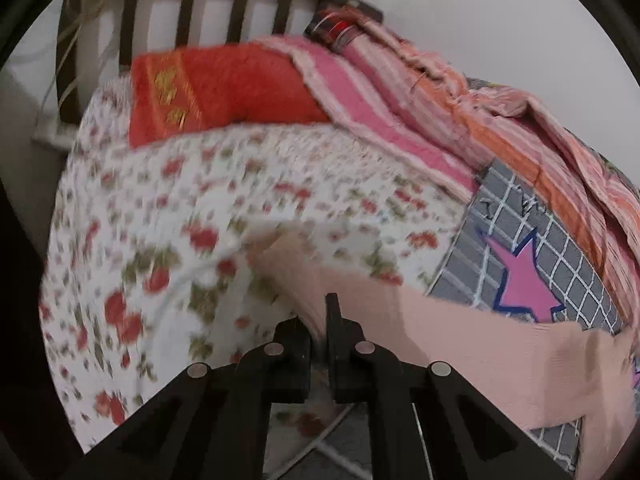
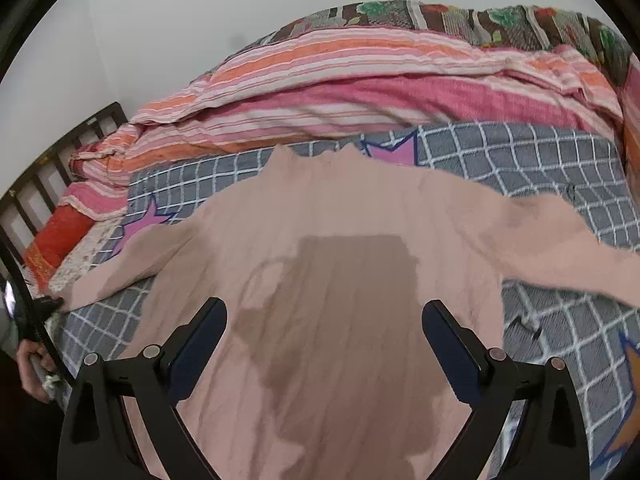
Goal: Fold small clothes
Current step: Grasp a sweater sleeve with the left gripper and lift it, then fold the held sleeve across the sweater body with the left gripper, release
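A pale pink long-sleeved top (image 2: 340, 216) lies spread flat on the bed, neck at the far side and both sleeves out to the sides. My left gripper (image 1: 316, 316) is shut on the ribbed cuff end of one sleeve (image 1: 460, 344), which runs off to the right across the bedding. My right gripper (image 2: 326, 306) hangs open, its jaws wide apart, just above the middle of the top's body with nothing between its fingers; its shadow falls on the fabric. At that view's left edge a hand (image 2: 34, 364) shows near the far end of the left sleeve.
The top lies on a grey checked blanket with pink stars (image 1: 560, 248). A floral sheet (image 1: 160, 200) covers the bed's head end, with a red pillow (image 1: 224, 92) and a dark slatted headboard (image 1: 192, 4). A bunched striped pink and orange quilt (image 2: 340, 80) runs along the wall side.
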The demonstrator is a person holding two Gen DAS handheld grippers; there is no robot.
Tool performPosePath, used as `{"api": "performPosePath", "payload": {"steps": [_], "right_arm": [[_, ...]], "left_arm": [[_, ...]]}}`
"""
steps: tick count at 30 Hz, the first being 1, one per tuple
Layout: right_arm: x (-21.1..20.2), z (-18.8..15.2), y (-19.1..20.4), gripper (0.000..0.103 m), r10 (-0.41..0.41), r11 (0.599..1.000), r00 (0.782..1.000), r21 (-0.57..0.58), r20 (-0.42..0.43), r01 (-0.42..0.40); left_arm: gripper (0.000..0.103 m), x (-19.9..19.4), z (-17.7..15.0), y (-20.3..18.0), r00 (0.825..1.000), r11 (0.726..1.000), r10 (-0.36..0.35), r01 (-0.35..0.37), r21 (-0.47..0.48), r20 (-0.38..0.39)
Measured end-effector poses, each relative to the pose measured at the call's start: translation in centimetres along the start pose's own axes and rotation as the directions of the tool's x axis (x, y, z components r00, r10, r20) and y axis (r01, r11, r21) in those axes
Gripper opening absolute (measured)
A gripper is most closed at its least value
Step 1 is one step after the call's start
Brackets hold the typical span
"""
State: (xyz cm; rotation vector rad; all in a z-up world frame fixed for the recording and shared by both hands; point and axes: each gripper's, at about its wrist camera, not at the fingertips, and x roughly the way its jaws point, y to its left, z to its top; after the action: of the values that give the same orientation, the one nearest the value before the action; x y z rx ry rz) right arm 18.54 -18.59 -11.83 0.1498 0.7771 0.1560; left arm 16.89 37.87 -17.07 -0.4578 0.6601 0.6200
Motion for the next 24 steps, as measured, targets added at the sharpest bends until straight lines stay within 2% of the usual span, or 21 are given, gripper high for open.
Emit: {"api": "performPosePath", "payload": {"steps": [5, 8, 11, 13, 17, 20, 24], "right_arm": [[-0.2, 1.5, -1.9, 0.097, -0.030, 0.999, 0.997, -0.009, 0.068, 0.031], [-0.5, 1.4, -3.8, 0.097, -0.048, 0.999, 0.994, 0.000, 0.093, 0.049], [-0.5, 1.1, -6.4, 0.097, -0.054, 0.998, 0.995, 0.047, 0.086, 0.050], [-0.7, 0.8, -8.0, 0.097, -0.039, 0.996, 0.996, 0.079, 0.074, 0.033], [-1.6, 0.6, -11.0, 0.097, -0.059, 0.991, 0.995, 0.125, 0.082, 0.049], [-2.2, 0.6, -12.6, 0.097, -0.076, 0.988, 0.993, 0.144, 0.091, 0.062], [-3.1, 0.6, -14.8, 0.097, -0.121, 0.981, 0.987, 0.166, 0.105, 0.102]], "left_arm": [[0.006, -3.4, 1.8, -5.4, 0.996, 0.993, -0.074, 0.068, 0.092, 0.058], [0.006, -5.8, 2.2, -10.0, 0.986, 0.977, -0.142, 0.126, 0.171, 0.085], [0.006, -7.9, 1.7, -15.7, 0.972, 0.948, -0.223, 0.199, 0.248, 0.075], [0.006, -9.3, 0.8, -19.8, 0.958, 0.918, -0.280, 0.247, 0.309, 0.067], [0.006, -11.7, -2.0, -27.9, 0.929, 0.850, -0.367, 0.316, 0.422, 0.042], [0.006, -13.3, -4.8, -33.7, 0.903, 0.790, -0.430, 0.374, 0.486, 0.003], [0.006, -15.3, -9.7, -41.0, 0.863, 0.695, -0.500, 0.449, 0.561, -0.071]]}}
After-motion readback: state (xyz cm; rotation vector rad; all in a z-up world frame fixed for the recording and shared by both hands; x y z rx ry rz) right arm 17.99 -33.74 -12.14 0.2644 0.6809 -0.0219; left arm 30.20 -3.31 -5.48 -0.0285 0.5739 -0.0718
